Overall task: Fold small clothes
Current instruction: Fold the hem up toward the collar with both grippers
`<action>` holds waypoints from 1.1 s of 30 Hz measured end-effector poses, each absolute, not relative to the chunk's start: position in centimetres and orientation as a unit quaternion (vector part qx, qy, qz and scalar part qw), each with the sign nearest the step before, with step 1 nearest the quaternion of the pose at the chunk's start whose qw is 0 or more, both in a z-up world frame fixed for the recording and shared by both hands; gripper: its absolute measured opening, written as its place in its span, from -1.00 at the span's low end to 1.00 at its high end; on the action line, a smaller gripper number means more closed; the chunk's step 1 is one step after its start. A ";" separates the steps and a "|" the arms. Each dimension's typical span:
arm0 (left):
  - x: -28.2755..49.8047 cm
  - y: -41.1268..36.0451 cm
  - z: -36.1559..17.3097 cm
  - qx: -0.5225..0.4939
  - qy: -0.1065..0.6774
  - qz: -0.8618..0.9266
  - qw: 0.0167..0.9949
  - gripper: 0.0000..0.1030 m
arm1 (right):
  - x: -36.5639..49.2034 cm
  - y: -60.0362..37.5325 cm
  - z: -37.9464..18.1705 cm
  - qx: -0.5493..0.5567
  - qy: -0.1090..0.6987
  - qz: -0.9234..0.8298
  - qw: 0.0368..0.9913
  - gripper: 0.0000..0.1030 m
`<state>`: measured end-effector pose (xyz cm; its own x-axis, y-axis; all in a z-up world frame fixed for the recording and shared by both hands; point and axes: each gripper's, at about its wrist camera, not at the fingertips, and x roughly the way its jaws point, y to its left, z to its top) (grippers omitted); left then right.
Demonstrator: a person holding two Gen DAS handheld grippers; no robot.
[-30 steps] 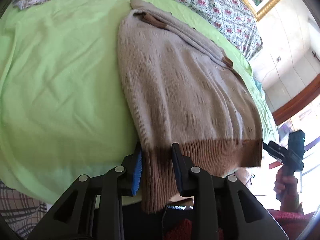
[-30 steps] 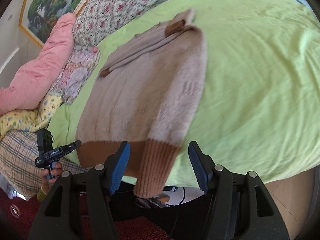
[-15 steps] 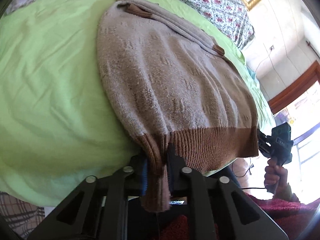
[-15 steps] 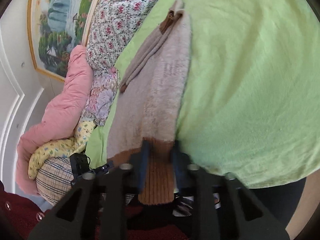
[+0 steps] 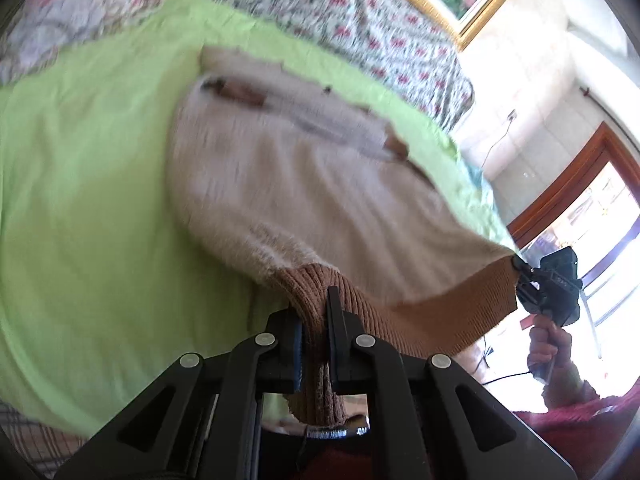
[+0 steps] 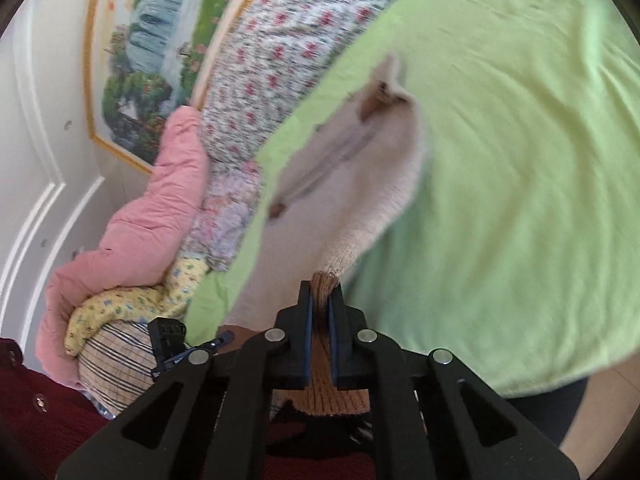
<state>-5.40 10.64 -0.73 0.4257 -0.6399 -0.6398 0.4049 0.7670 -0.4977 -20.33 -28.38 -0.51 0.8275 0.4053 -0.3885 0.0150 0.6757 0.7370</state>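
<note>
**A:** What have you got in your left gripper (image 5: 315, 322)?

**B:** My jaws are clamped tight on the brown ribbed hem (image 5: 420, 316) of the beige knit sweater (image 5: 304, 184), at its left corner. The rib bunches between the pads and a short tail of it hangs down behind them.

**A:** And the right one?

**B:** My right gripper (image 6: 319, 312) is pinched on the other hem corner. From the left wrist view I can see that gripper (image 5: 550, 288) out at the far end of the hem, with my right hand (image 5: 550, 350) around its handle. The hem runs taut between the two.

**A:** Where does the sweater sit?

**B:** Its body lies on the lime green bedsheet (image 5: 92, 184), collar end away from me and brown trim showing near the neck. The hem end is raised off the sheet in my grippers. The folded sleeves lie across the upper part, though the blur makes the details hard to read.

**A:** Anything else around it?

**B:** A floral quilt (image 6: 280, 60) beyond the collar, a pink duvet (image 6: 152, 208) bundled to the side with a yellow patterned cloth (image 6: 132, 304) and a plaid pillow (image 6: 116, 356) below it, and a gold-framed landscape painting (image 6: 156, 44) on the wall. A wood-framed window (image 5: 592, 208) shows on the other side.
</note>
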 end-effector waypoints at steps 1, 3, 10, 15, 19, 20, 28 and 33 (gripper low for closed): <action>-4.9 10.7 0.0 -0.136 0.426 -0.314 0.837 -0.86 | -19.5 -28.4 0.3 0.383 0.264 0.118 0.877 -0.86; -3.2 10.7 1.9 -0.140 0.401 -0.313 0.849 -0.86 | -17.8 -28.7 1.6 0.377 0.248 0.125 0.883 -0.86; 5.4 9.9 6.9 -0.154 0.338 -0.292 0.881 -0.86 | -10.8 -32.7 5.8 0.370 0.201 0.121 0.899 -0.86; 13.2 7.9 8.2 -0.156 0.323 -0.276 0.892 -0.86 | -4.3 -35.7 7.1 0.366 0.200 0.094 0.904 -0.86; 18.3 6.1 7.9 -0.147 0.325 -0.264 0.896 -0.86 | 1.6 -37.8 7.3 0.362 0.208 0.069 0.906 -0.86; 19.9 5.6 7.6 -0.142 0.328 -0.259 0.897 -0.86 | 2.9 -38.4 7.2 0.360 0.211 0.063 0.907 -0.86; 30.2 2.6 3.0 -0.128 0.371 -0.226 0.891 -0.86 | 11.1 -42.1 4.3 0.369 0.238 0.001 0.898 -0.86; 34.8 1.5 -0.9 -0.125 0.401 -0.207 0.884 -0.86 | 14.9 -43.2 1.8 0.341 0.275 -0.036 0.898 -0.86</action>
